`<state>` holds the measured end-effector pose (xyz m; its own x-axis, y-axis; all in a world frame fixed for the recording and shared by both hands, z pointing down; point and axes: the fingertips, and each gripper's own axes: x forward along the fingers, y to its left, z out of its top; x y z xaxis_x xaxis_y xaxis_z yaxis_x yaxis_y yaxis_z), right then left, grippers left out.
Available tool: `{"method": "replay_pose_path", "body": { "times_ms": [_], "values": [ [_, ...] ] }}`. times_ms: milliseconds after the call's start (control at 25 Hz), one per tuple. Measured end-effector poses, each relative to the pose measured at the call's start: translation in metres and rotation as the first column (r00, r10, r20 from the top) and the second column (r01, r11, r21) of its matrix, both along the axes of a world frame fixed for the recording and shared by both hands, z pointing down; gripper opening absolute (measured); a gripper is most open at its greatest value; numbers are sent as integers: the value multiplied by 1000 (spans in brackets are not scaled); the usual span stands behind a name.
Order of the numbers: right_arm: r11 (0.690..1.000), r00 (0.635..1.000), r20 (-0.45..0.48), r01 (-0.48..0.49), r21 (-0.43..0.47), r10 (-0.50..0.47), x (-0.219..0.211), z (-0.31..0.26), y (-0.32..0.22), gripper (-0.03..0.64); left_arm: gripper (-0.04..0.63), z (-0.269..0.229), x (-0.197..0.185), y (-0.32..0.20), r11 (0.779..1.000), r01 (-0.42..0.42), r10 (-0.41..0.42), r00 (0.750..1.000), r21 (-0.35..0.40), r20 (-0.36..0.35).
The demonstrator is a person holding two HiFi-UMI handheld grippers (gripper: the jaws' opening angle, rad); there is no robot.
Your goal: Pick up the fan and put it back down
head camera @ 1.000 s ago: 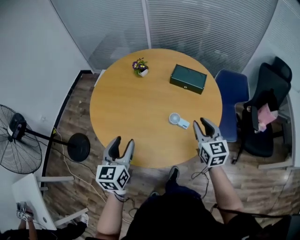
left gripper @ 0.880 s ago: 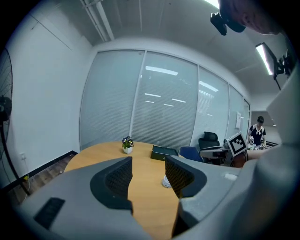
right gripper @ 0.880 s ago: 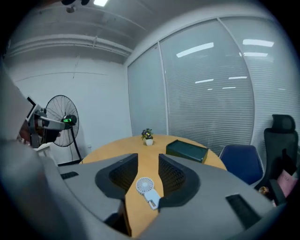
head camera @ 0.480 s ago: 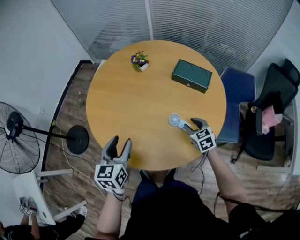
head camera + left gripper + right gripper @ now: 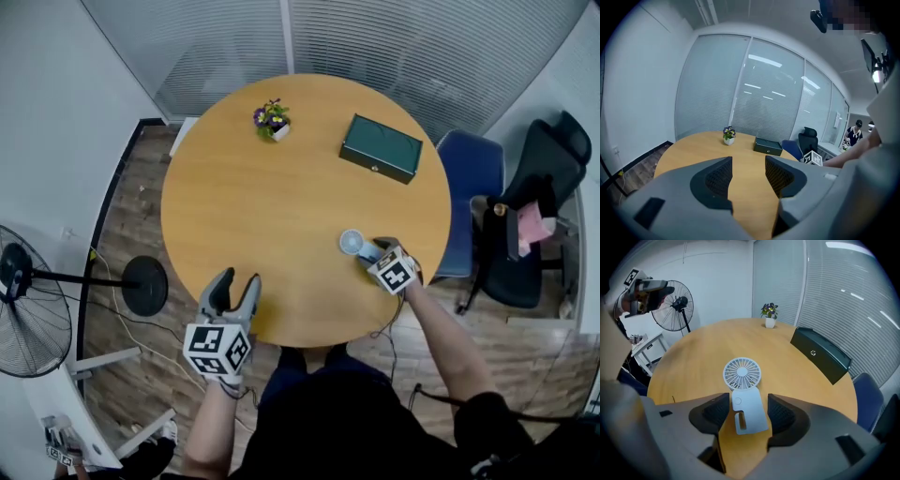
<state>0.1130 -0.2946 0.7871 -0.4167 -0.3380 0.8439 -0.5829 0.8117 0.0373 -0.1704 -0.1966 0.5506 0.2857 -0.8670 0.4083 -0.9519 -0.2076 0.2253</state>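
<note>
Now the right gripper (image 5: 747, 400), jaws opening, straddles the fan (image 5: 742, 374) flat on the table (image 5: 693, 363); left gripper (image 5: 748, 165) gapes.

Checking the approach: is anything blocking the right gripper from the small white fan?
Nothing visible does. The fan lies flat on the table, its handle between the opening jaws of the right gripper, not yet gripped.
</note>
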Motion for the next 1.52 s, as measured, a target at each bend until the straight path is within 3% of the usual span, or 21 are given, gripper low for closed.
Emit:
{"method": "replay_pose_path", "body": {
  "times_ms": [160,280,600,1080,1360,1520],
  "values": [
    [999,997,-62,44,-19,-45,-3,16,1,262,218,8,-17,5,999,21,-20,1000,-24,6],
    [997,996,-54,70,24,-68,-14,14,-11,255,218,11,-23,9,999,30,-29,1000,-33,10],
    [997,996,-58,75,-6,-75,-15,20,-13,230,218,7,-18,13,999,30,-30,999,-28,11],
    [998,996,59,-58,-34,60,-15,-5,11,227,213,-2,-11,20,1000,22,-22,1000,-19,15],
    [991,973,188,-129,-44,135,-23,-44,27,227,207,-4,-2,22,1000,-3,3,1000,-2,-7],
    [987,954,256,-161,-6,157,-30,-79,31,227,206,-14,4,18,999,-27,27,1000,25,-16]
  ]
}}
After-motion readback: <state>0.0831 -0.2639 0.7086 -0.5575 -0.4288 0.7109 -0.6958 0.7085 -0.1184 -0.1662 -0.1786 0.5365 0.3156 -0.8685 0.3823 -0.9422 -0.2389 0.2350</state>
